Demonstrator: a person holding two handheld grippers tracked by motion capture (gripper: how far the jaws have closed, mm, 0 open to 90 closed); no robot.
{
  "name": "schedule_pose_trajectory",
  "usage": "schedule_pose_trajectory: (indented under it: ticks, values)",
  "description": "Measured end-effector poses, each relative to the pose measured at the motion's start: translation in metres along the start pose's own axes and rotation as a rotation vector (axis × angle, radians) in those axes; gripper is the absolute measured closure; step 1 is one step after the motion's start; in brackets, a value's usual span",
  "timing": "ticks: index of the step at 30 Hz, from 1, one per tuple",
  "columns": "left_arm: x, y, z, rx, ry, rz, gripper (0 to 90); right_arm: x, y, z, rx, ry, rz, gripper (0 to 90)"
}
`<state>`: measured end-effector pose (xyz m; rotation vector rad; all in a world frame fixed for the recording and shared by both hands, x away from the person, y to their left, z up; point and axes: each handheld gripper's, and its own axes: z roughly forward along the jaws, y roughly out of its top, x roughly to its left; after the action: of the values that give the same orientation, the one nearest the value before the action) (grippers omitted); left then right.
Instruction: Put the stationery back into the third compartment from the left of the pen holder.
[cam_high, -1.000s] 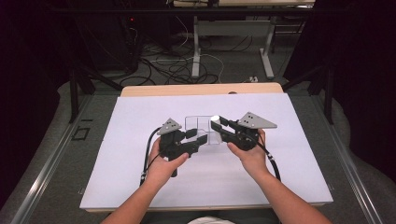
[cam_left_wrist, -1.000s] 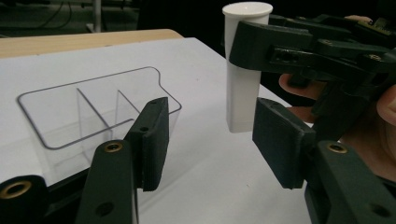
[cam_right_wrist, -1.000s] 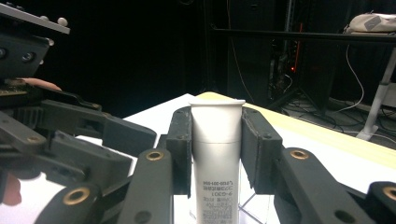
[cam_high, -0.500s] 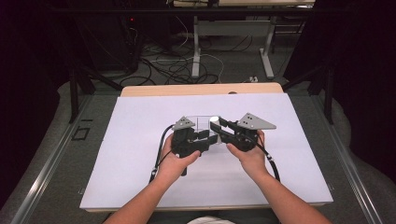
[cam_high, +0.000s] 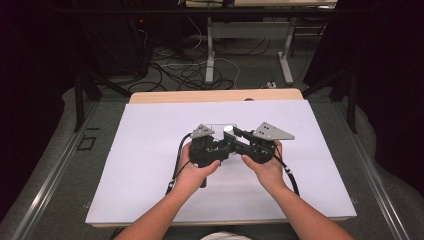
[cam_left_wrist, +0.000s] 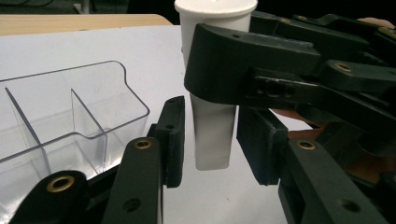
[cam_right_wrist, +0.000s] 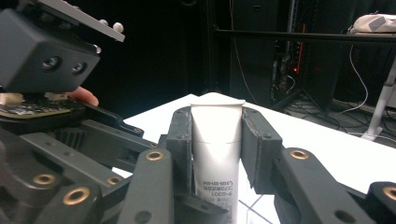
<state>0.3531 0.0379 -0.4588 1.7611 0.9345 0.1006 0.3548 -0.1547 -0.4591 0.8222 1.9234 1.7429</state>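
Note:
A white tube (cam_right_wrist: 216, 154) with small print is clamped between the pads of my right gripper (cam_right_wrist: 217, 149), which is shut on it. Seen from above, the tube's white cap (cam_high: 228, 128) sits where both grippers meet at mid-table. My left gripper (cam_left_wrist: 210, 135) has its jaws on either side of the tube's (cam_left_wrist: 212, 135) lower end. They have just been closing, and a thin gap still shows at each pad. In the high view my left gripper (cam_high: 225, 146) points right and my right gripper (cam_high: 232, 136) points left.
A clear plastic organiser (cam_left_wrist: 70, 112) with dividers stands just left of the left gripper's jaws on the white sheet (cam_high: 150, 165). Beyond the sheet runs the wooden table edge (cam_high: 215, 95). Cables and desk legs lie on the floor behind.
My left gripper has moved right to meet the right gripper, and its jaws now sit around the tube. The right hand has held still.

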Motion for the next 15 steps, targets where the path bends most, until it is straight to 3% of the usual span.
schedule_pose_trajectory:
  ticks: [15]
  values:
    - [0.0000, -0.0008, 0.0022, 0.007, 0.012, -0.051, 69.9, 0.0016, -0.0020, 0.0014, 0.013, 0.005, 0.002, 66.6]
